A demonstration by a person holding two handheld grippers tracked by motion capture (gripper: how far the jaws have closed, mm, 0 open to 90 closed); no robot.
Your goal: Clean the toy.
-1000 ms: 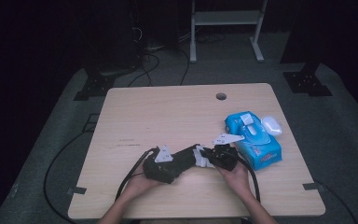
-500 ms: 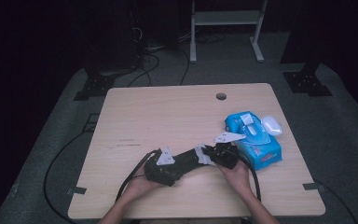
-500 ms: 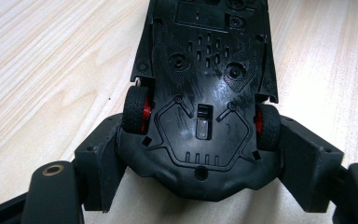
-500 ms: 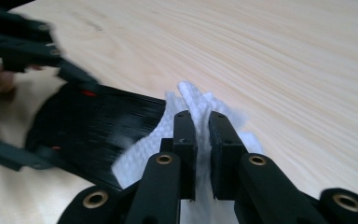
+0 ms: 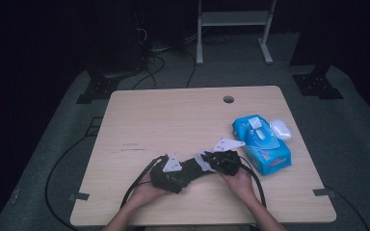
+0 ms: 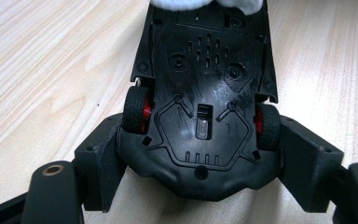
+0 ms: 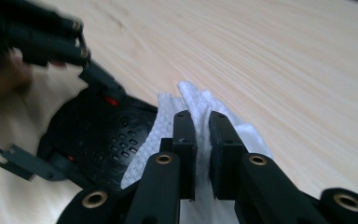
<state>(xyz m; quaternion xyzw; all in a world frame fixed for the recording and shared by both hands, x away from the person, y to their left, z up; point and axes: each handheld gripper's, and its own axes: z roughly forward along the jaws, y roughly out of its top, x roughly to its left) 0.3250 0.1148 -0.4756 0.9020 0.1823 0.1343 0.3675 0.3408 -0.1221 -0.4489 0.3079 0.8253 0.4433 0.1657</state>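
Item, wiping step: your left gripper (image 6: 200, 186) clamps the upturned toy car (image 6: 200, 93) by its rear wheels (low over the table's near edge, apparently), your right gripper (image 7: 202, 135) pinches a white wipe (image 7: 168, 126) against its underside; next, stroke steadily across.
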